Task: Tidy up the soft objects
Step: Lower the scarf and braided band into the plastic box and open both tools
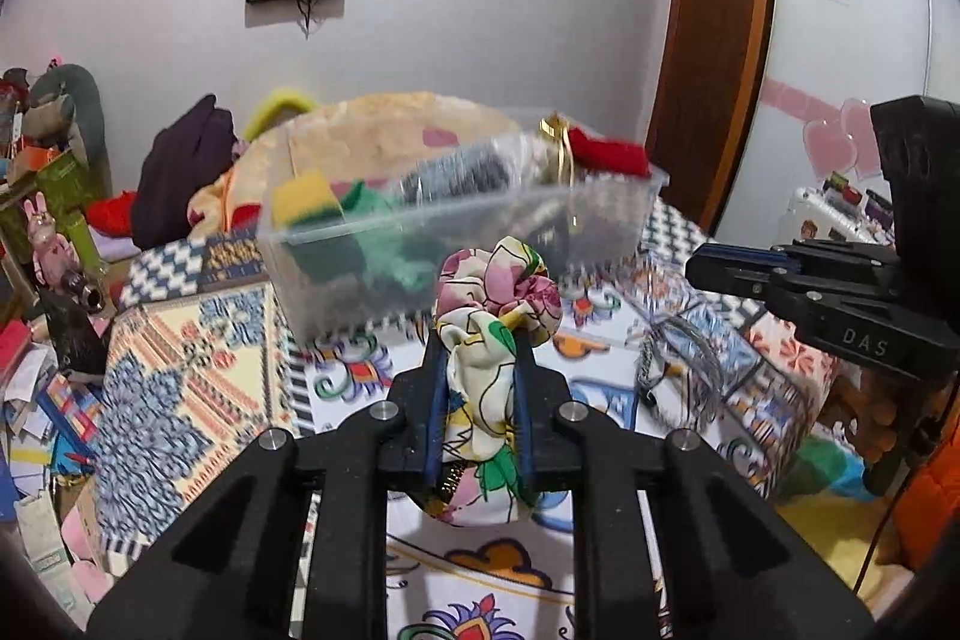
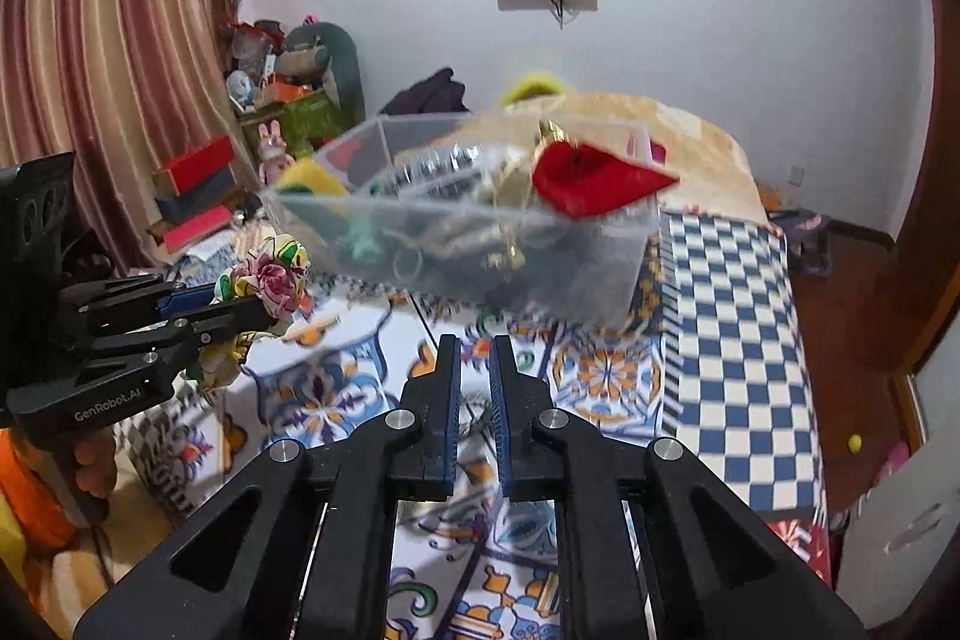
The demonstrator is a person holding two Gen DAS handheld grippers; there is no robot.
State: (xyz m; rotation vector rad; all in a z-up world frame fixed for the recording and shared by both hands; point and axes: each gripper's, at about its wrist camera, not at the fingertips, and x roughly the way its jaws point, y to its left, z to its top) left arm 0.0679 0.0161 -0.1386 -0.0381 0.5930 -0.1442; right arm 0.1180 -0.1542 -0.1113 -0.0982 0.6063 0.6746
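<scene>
My left gripper (image 1: 480, 334) is shut on a floral fabric scrunchie (image 1: 495, 304) and holds it above the patterned bedspread, just in front of a clear plastic bin (image 1: 456, 232). The bin holds a yellow-green sponge (image 1: 306, 202), a red cloth (image 1: 609, 154) and other soft items. In the right wrist view the bin (image 2: 468, 220) lies ahead, with the red cloth (image 2: 594, 184) at its near rim. The left gripper with the scrunchie (image 2: 270, 274) shows at the left there. My right gripper (image 2: 477, 340) is nearly closed with a narrow gap and holds nothing; it also shows in the left wrist view (image 1: 720, 274).
The patterned bedspread (image 1: 198, 370) covers the bed, with a checkered blanket (image 2: 732, 340) on the right. A rolled beige blanket (image 1: 408, 130) lies behind the bin. Cluttered shelves and toys (image 1: 48, 196) stand at the left. A metal-ring item (image 1: 684, 370) lies on the bed.
</scene>
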